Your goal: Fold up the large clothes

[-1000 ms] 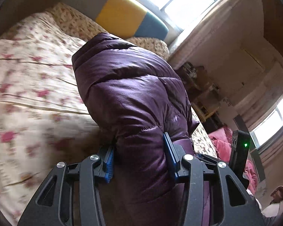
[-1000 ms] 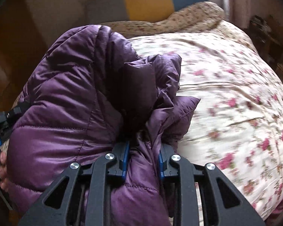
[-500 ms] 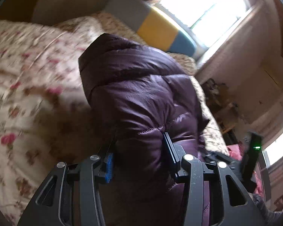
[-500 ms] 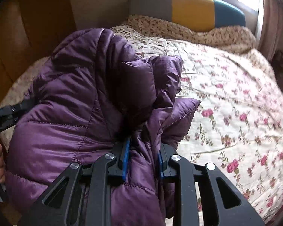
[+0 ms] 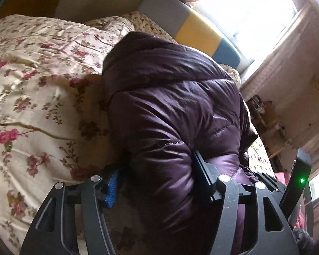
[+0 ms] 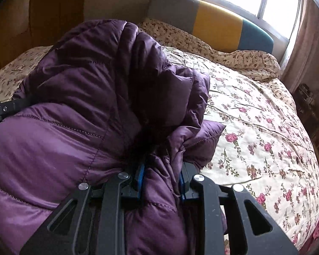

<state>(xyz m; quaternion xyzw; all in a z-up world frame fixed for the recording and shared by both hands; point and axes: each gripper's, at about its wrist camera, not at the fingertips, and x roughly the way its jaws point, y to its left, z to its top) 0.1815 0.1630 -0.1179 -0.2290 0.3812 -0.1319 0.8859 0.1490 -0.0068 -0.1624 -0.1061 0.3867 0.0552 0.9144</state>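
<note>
Here two grippers, left gripper (image 5: 157, 182) and right gripper (image 6: 161, 176), clamp one purple jacket (image 6: 78, 110)

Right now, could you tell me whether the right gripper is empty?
No, the right gripper is clamped on a fold of the purple jacket.

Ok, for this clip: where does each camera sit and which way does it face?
Left wrist: sits on the left gripper, looking along its jaws at the purple puffer jacket they clamp, the floral bedspread and window beyond; the right gripper's body shows at right.
Right wrist: sits on the right gripper, jaws shut on bunched jacket, facing the striped headboard.
Shared: jacket, bedspread, headboard, window.
</note>
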